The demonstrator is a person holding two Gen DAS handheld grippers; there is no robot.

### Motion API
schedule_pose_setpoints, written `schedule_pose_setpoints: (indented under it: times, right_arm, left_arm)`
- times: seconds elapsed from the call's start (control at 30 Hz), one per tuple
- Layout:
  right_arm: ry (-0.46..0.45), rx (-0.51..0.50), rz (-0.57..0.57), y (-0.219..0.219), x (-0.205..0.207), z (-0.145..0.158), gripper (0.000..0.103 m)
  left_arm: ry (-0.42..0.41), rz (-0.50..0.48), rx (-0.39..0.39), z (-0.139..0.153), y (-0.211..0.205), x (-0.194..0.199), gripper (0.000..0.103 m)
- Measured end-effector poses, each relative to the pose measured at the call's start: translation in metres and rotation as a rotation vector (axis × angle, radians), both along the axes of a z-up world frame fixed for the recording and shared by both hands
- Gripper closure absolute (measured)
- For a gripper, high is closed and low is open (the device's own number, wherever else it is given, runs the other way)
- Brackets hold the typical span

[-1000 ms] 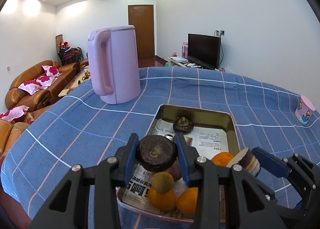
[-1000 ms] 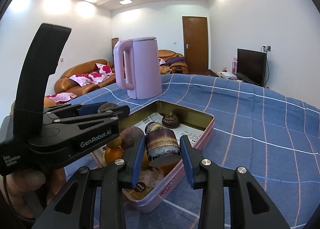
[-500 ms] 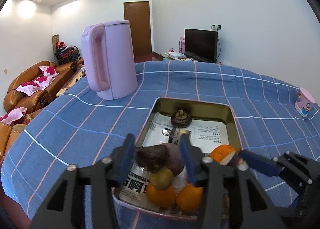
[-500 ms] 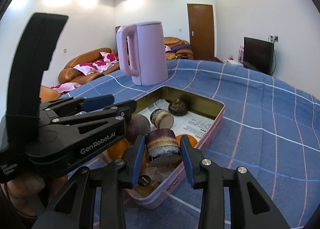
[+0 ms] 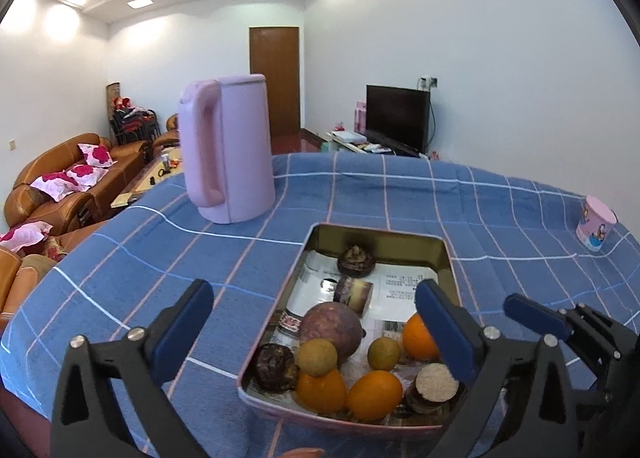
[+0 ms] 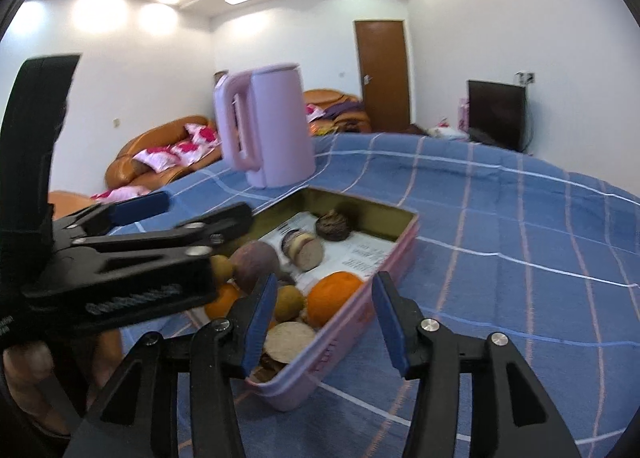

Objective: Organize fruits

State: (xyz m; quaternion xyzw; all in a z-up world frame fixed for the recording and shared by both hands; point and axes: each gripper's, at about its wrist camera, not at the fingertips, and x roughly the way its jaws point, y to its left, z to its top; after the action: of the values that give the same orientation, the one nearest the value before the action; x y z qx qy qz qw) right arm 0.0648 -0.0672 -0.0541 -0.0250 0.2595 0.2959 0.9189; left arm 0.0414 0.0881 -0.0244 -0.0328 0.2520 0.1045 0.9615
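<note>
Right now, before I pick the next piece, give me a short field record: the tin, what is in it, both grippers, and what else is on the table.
tin: pink tin, paper-lined, on the blue checked tablecloth
contents: three oranges, large purple round fruit, two small yellow-brown fruits, several dark brown pieces
left gripper: jaws opening, wide, nothing held, above the tin's near end
right gripper: jaws opening, nothing between the pads, over the tin's near corner
other items: pink kettle beyond the tin; small pink cup at far right

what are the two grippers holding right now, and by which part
Nothing. The left gripper and the right gripper are both opening with empty jaws above the tin of fruit.
</note>
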Motion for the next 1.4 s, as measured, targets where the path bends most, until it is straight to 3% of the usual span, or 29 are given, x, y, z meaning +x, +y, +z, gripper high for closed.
schedule_pose_setpoints:
  times: [0.43,1.4]
  right_arm:
    - [-0.093,0.016,-0.057,-0.010,-0.013,0.014,0.051]
    - [-0.098,0.034,-0.065,-0.016,-0.012,0.019,0.051]
  left_arm:
    - [-0.010,0.009,-0.007,0.003,0.003,-0.004,0.000]
    - [-0.016,0.021,0.004,0.004,0.004,-0.006,0.000]
